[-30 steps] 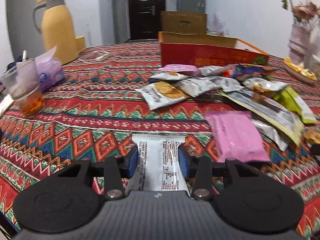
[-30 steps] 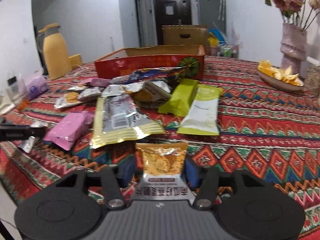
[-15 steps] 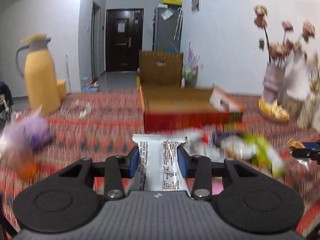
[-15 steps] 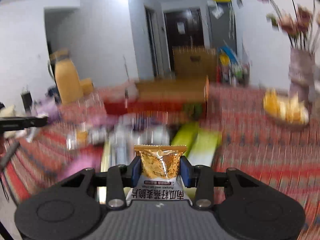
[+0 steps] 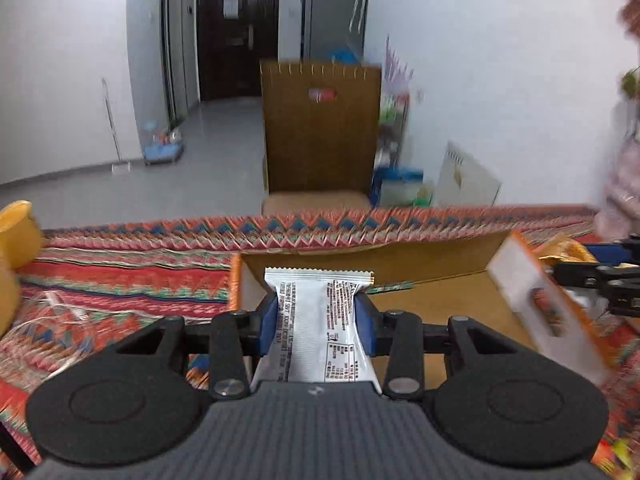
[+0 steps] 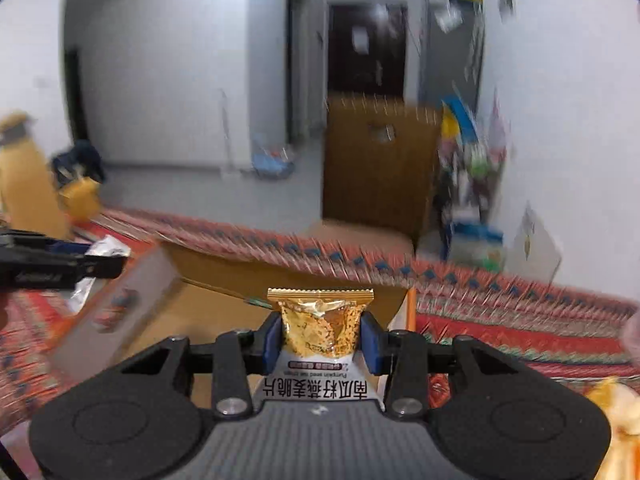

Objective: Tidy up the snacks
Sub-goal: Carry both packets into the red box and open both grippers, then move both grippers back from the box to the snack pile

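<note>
My left gripper (image 5: 318,322) is shut on a white snack packet (image 5: 318,320) with black print, held above the near left part of the open cardboard box (image 5: 420,264). My right gripper (image 6: 320,338) is shut on a gold and white snack packet (image 6: 320,326), over the same box (image 6: 208,312) near its right end. Each gripper shows at the edge of the other's view: the right gripper (image 5: 596,276) at far right with a gold packet, the left gripper (image 6: 60,266) at far left with a silver one. The box floor looks bare brown where it shows.
The box has a flap (image 5: 540,300) leaning out at its right end. The patterned red tablecloth (image 5: 120,276) runs to the far table edge, with a brown chair (image 5: 320,132) behind it. A yellow jug (image 6: 24,176) stands at left, and a bowl of orange food (image 6: 616,412) at lower right.
Both grippers lifted their packets off the table and swept forward to over the box. The right gripper's jaws closed on the gold packet. The pile of snacks has dropped out of view.
</note>
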`<state>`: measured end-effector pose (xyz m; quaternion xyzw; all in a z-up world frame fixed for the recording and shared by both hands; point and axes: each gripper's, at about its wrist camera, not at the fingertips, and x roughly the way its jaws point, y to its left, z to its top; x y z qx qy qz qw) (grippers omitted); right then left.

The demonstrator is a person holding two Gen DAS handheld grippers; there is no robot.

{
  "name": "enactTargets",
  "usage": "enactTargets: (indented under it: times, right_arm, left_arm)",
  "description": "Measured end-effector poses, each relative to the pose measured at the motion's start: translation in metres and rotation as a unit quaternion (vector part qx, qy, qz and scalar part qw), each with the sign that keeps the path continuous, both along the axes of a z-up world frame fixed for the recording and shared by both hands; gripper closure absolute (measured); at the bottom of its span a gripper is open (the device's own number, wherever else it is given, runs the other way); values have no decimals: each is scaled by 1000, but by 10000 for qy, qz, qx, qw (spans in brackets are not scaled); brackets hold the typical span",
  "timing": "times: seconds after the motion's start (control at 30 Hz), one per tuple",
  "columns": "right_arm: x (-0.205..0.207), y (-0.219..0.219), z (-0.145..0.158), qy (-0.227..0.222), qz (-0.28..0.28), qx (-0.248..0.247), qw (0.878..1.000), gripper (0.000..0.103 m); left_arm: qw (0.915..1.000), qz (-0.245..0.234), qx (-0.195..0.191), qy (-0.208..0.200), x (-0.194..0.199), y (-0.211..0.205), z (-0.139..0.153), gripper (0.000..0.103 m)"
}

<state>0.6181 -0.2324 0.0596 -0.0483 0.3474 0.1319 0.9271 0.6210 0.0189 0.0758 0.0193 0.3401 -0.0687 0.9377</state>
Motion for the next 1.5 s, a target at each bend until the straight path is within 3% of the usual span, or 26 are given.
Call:
enactTargets:
  times: [0.13,0.17,0.2,0.27,0.3,0.37,0.53,0.63,0.8,0.93,1.07,1.3,1.5]
  right_arm:
    - [68,16,-47,461,-241,-497,9974,63]
    - [76,21,-55,541,-206,-664,9961,62]
    - [81,29,-63,572,-117,-920,9940,57]
    - [82,39,-74,516,-122,-1289,9902,39]
    - [79,44,-74,460,-112,-1373,9894,36]
    - [70,43,-69,169,-113,-1338,9908,25]
    - [60,35,-58,-133,-240,-1088,9937,25]
    - [48,21,-41,-298,-301,-828,9957,25]
    - [-10,6,11,-671,-271,-524,9960,22]
    - [-73,-15,60,-981,-304,-47,9947,15]
    - [-148,-31,94,-1218,-178,264,9920,9]
    - [-286,-46,121,-1790,43,387,9831,0]
    - [-381,-46,106,-2109,307,540,9755,0]
  left_arm:
    - [9988,194,322,321,50,-10,-36,60]
    - [9984,254,367,360,56,-10,-42,48]
    - [9980,331,413,347,60,-9,-49,38]
    - [9984,161,472,277,56,-10,-55,36]
    - [9988,79,454,141,53,-10,-52,26]
    - [9989,104,423,-186,44,-10,-47,13]
    - [9990,136,359,-211,34,-10,-42,12]
    - [9991,93,306,-292,10,-1,-19,9]
    - [9952,213,177,-941,-69,17,46,1]
    - [9933,274,-75,-1120,-133,28,91,0]
    - [9906,341,-249,-1304,-210,39,119,0]
    - [9823,314,-351,-1811,-352,56,129,0]
    - [9768,368,-278,-2092,-446,52,103,0]
